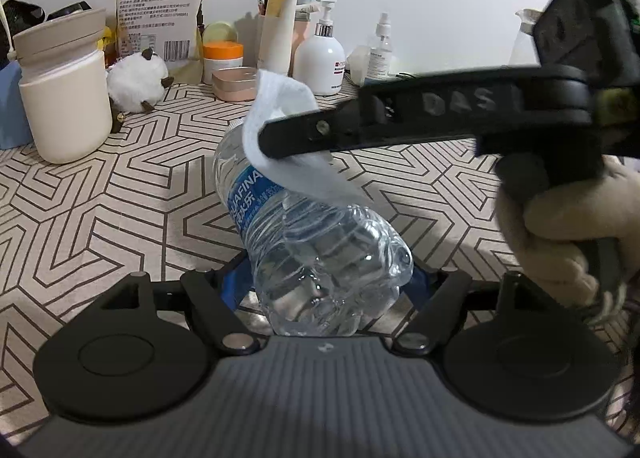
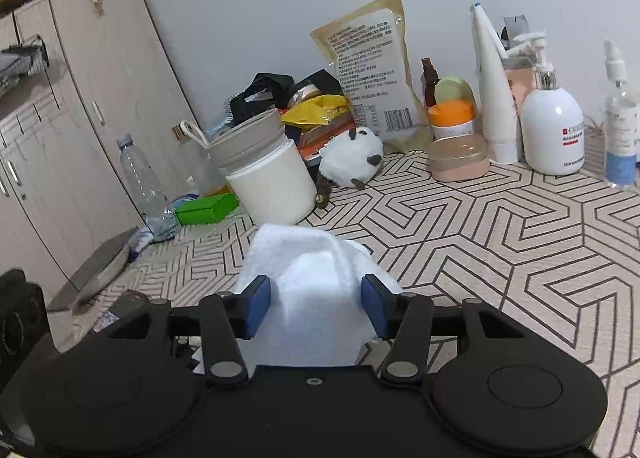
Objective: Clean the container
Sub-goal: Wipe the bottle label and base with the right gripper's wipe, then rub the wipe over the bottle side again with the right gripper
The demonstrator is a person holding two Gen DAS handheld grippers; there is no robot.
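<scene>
Both grippers are closed on something. Nearest its own camera, the left gripper (image 1: 326, 290) has its blue pads pressed against the base end of a clear plastic water bottle (image 1: 304, 225), which points away from the tool, tilted up and to the left, with its blue label partway along. Draped over the far part of that bottle is a white cloth (image 1: 280, 129), touching the plastic just above the label; the neck and cap are hidden behind it, so whether the bottle is capped cannot be told. The right gripper (image 1: 280, 137) comes in from the right side, blurred, pinching this cloth, and a gloved hand (image 1: 560, 225) wraps its handle.

In the right wrist view, the right gripper (image 2: 316, 308) shows the cloth (image 2: 312, 278) bunched between its two blue pads, filling the gap between them.

Beneath both tools lies a tabletop with a geometric line pattern (image 1: 120, 197). Farther out, left of the left gripper, stands a cream jar with a grey lid (image 1: 64, 89), and a small white plush toy (image 1: 136, 81) sits just beside it. Against the wall beyond are a tan printed pouch (image 1: 164, 5), an orange-lidded jar (image 1: 223, 57), a pink compact (image 1: 234, 89), a white tube (image 1: 280, 21), a white pump bottle (image 1: 320, 57) and a spray bottle (image 1: 380, 49).
</scene>
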